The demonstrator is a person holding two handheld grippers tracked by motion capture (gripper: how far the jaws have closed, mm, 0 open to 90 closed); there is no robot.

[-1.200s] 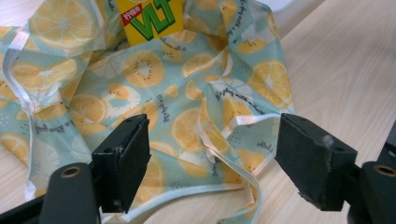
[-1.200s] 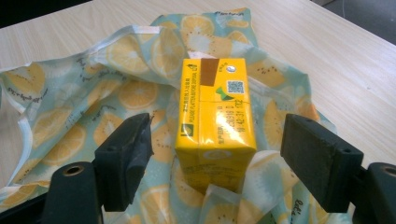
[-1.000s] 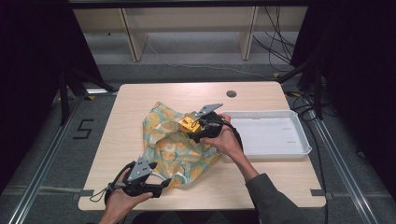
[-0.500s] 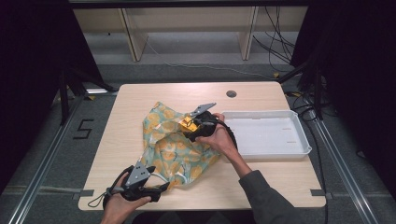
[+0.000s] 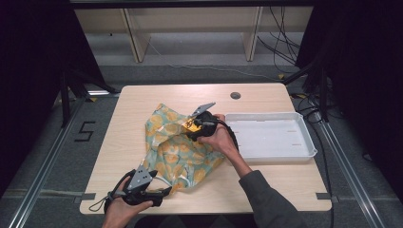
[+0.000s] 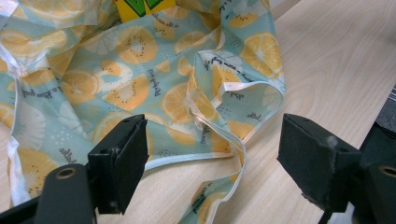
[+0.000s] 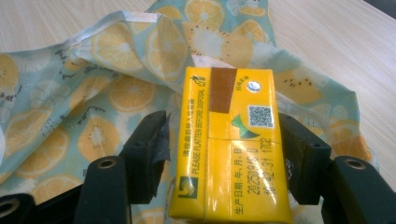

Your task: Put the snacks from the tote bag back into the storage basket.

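Observation:
A cloth bag (image 5: 180, 152) printed with orange slices lies crumpled in the middle of the table. On its upper part rests a yellow drink carton (image 5: 192, 124). My right gripper (image 5: 189, 128) reaches it from the right. In the right gripper view the carton (image 7: 233, 154) sits between the black jaws of that gripper (image 7: 219, 135), which have just been closing and now hold its sides. My left gripper (image 5: 164, 192) is at the bag's near corner. In the left gripper view its jaws (image 6: 212, 154) stand wide apart over the bag's folded hem (image 6: 224, 116), not pinching it.
A white tray (image 5: 304, 142) stands on the right part of the table, just behind my right hand. The wooden table (image 5: 128, 123) has a round cable hole (image 5: 235, 95) near its far edge. Shelving and cables lie beyond the table.
The right gripper's jaws have drawn in onto the yellow carton. Both hands stay about where they were, and the bag has not shifted.

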